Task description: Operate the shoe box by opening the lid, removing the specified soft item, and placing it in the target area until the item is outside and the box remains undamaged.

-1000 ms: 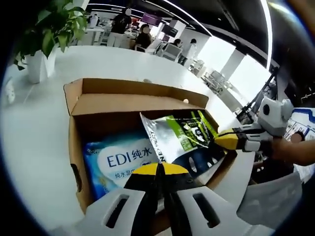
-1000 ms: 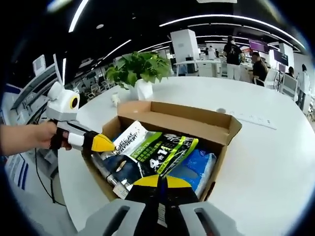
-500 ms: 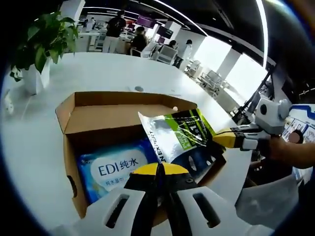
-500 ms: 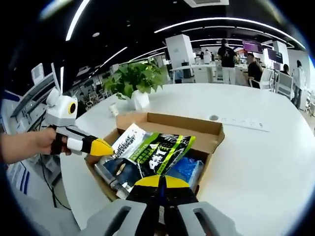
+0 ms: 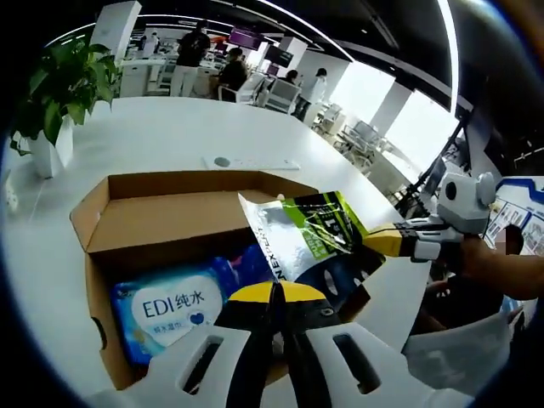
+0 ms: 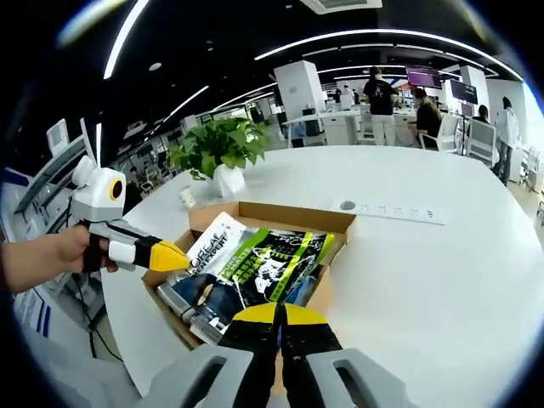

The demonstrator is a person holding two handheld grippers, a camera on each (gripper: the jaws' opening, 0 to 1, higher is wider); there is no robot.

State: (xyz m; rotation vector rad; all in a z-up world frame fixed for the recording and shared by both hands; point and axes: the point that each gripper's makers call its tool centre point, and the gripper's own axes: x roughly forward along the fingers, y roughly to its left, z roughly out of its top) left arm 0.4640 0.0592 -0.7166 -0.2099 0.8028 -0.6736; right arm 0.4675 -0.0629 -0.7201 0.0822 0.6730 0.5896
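Shoe box (image 5: 153, 223) on white worktop (image 5: 170, 136), lid folded back, so contents reachable. Soft green-and-white pouch (image 5: 306, 234) lifted partly above box rim, pinched at corner by right tongs (image 5: 378, 241), also pressed shut at own view's bottom (image 6: 278, 313). Left tongs (image 5: 274, 293) shut, empty, hovering near box edge, likely to steady cardboard. Blue wipes pack (image 5: 170, 304) lying inside.
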